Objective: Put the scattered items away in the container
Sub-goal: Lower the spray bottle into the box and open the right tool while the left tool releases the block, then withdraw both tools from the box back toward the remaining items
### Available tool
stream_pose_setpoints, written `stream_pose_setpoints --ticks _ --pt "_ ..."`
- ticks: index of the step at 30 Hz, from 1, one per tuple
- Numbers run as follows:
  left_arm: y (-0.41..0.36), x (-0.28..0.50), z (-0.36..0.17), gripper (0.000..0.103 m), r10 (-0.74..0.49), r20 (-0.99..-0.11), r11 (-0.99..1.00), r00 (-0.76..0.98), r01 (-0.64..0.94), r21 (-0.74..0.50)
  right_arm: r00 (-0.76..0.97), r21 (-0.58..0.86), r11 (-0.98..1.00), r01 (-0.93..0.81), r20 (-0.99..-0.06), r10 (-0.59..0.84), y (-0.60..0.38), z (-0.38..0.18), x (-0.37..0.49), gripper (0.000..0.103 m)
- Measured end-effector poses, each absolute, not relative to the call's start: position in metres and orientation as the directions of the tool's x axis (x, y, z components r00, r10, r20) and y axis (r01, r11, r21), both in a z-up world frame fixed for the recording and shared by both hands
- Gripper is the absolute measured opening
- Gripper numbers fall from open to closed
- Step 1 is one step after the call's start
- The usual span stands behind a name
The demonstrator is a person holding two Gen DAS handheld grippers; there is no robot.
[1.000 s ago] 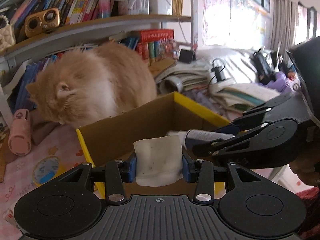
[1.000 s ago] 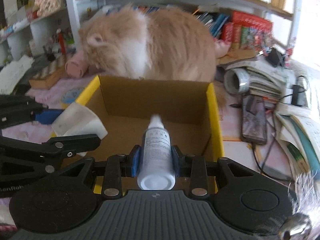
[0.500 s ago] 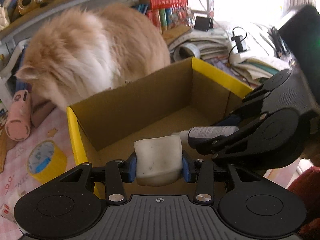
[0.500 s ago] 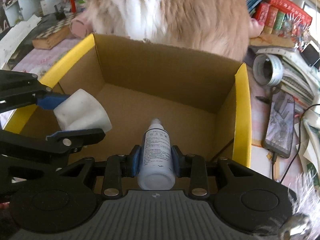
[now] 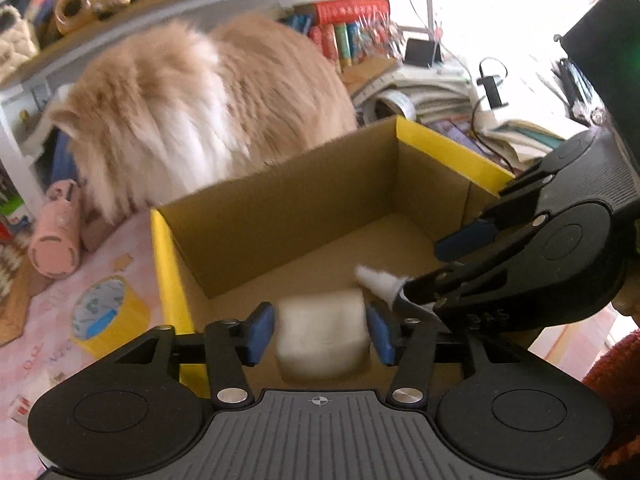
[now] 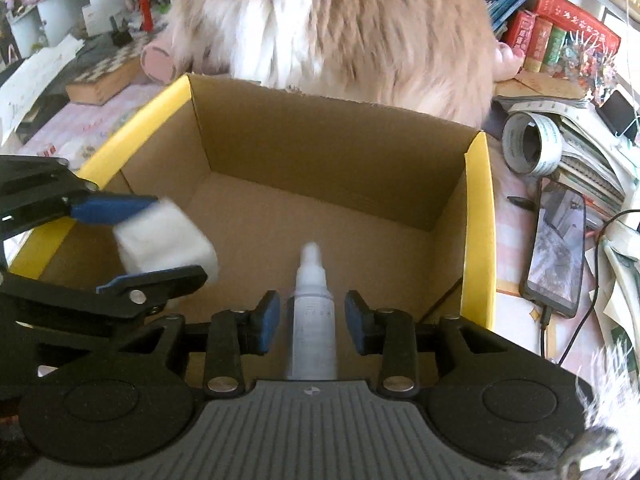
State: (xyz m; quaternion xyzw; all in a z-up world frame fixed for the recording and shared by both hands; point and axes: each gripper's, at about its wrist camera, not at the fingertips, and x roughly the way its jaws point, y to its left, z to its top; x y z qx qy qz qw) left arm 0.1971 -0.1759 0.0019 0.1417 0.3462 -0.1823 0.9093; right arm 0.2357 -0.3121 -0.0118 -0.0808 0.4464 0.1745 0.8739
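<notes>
A: Pads first. On the left gripper [image 5: 320, 334] the jaws are opening and the blue pads stand just clear of the white block [image 5: 322, 334], which sits blurred between them over the cardboard box [image 5: 280, 216].

B: Same on the right gripper [image 6: 310, 318]: jaws opening, gaps on both sides of the small white bottle [image 6: 312, 320], nozzle pointing into the box.

A: My advice is to let both spread wide and hold steady, so neither item catches a pad, then lift straight out.

B: Agreed, and mind the cat [image 6: 340, 28] pressed against the far wall.

A: Hard to tell whether block or bottle has reached the box floor. The bottle's base is hidden behind the gripper body, and the cat's head is out of sight.
</notes>
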Motion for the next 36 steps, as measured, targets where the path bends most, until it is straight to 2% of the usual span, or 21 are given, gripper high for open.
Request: stream_pose_setpoints --ticks 12,23,29,36 --pt "-0.170 0.162 0.028 0.066 -0.244 -0.590 0.913 0.770 0.388 0.128 0.633 0.002 0.939 -0.343 -0.738 0.233 -0.314 0.012 0.205 0.039" --pt "-0.160 0.118 0.046 0.075 -0.258 -0.514 0.915 0.818 0.378 0.142 0.749 -0.016 0.961 -0.275 -0.630 0.204 -0.310 0.037 0.154 0.039" --pt "-0.142 0.097 0.044 0.077 -0.263 -0.513 0.919 0.817 0.375 0.125 0.786 -0.021 0.976 -0.215 -0.597 0.161 -0.301 0.043 0.125 0.039" --pt "-0.117 0.073 0.043 0.078 -0.279 -0.521 0.919 0.807 0.381 0.098 0.789 -0.014 0.989 -0.148 -0.605 0.109 -0.287 0.042 0.093 0.040"
